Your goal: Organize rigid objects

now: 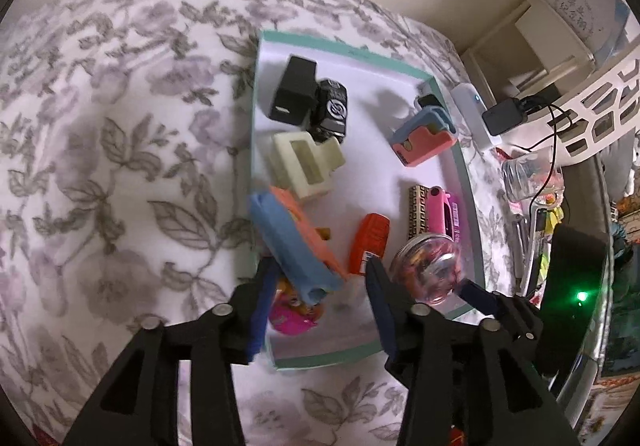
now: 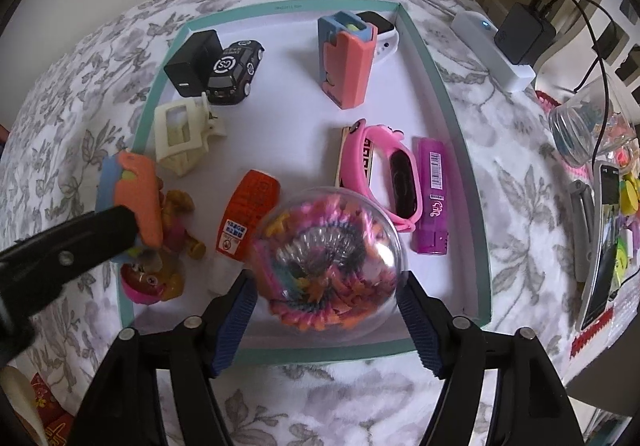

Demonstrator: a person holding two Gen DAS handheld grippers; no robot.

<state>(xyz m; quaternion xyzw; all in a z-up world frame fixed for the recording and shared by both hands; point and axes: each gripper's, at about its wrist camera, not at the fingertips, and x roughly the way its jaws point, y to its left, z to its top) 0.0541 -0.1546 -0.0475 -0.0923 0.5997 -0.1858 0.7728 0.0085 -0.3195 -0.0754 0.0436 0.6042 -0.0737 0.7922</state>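
the right tool (image 2: 324, 306) stands apart around the clear ball (image 2: 332, 266), pads just beside its sides, not visibly pressing. the left tool (image 1: 320, 282) is apart too, the blue-and-orange case (image 1: 296, 246) loose between its fingers. both sit over the near end of the teal tray (image 2: 476, 214) (on the bed). lift each tool straight away so neither piece is nudged.
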